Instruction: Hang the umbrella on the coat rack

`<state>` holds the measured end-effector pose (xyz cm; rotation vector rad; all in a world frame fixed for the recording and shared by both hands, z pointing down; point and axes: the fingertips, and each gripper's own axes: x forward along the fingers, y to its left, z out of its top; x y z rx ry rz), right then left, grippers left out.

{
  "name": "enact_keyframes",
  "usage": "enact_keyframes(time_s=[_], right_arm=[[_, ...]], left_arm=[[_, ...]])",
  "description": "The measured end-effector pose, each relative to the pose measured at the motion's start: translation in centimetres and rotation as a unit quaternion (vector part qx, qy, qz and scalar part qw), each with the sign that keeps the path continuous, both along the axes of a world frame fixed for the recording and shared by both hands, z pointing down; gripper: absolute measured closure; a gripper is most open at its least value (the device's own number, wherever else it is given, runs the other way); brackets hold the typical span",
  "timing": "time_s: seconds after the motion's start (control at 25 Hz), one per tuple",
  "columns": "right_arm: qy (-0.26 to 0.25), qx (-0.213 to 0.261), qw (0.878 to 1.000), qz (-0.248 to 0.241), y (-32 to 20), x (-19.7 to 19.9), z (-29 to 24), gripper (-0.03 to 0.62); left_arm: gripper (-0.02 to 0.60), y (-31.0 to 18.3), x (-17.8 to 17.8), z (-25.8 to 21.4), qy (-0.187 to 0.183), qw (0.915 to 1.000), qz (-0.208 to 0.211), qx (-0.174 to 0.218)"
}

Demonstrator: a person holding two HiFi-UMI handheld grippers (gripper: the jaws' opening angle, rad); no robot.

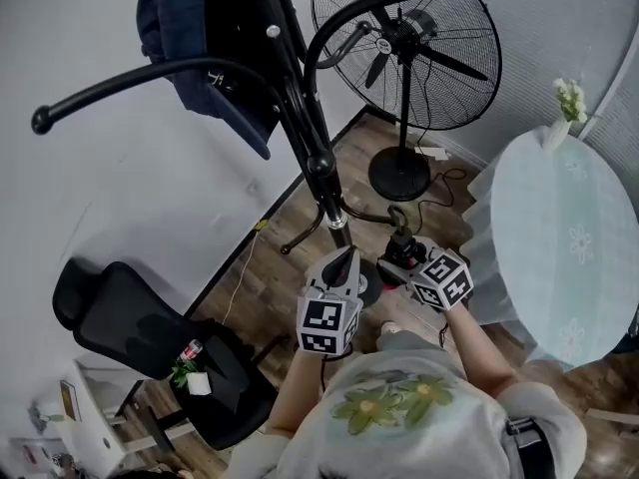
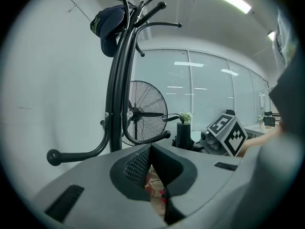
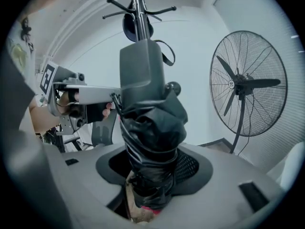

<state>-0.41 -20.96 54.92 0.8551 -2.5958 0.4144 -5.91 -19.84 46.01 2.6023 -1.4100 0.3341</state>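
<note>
I hold the folded black fabric umbrella (image 3: 151,128) clamped upright in my right gripper (image 3: 152,171), low at the centre of the head view just beside the pole of the black metal coat rack (image 1: 321,168). My left gripper (image 2: 151,149) has its jaws pressed together on nothing. I judge this the carry-in step, nothing hung yet. Next I must raise the umbrella and slip the thin strap loop (image 3: 167,55) at its grey end over a curved arm.
</note>
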Motion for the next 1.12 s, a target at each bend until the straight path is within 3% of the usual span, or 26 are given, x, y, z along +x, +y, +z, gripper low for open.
enact_keyframes(time_s=[0.44, 1.12], right_arm=[[0.014, -0.031, 0.999, -0.033, -0.7, 0.5, 3.4, 0.367], [0.016, -0.050, 0.997, -0.063, -0.6, 0.0, 5.5, 0.367]], left_arm=[[0.578, -1.7, -0.9, 2.4, -0.005, 0.9990, -0.039, -0.021], [0.578, -2.5, -0.5, 4.3, -0.017, 0.9979, -0.046, -0.041]])
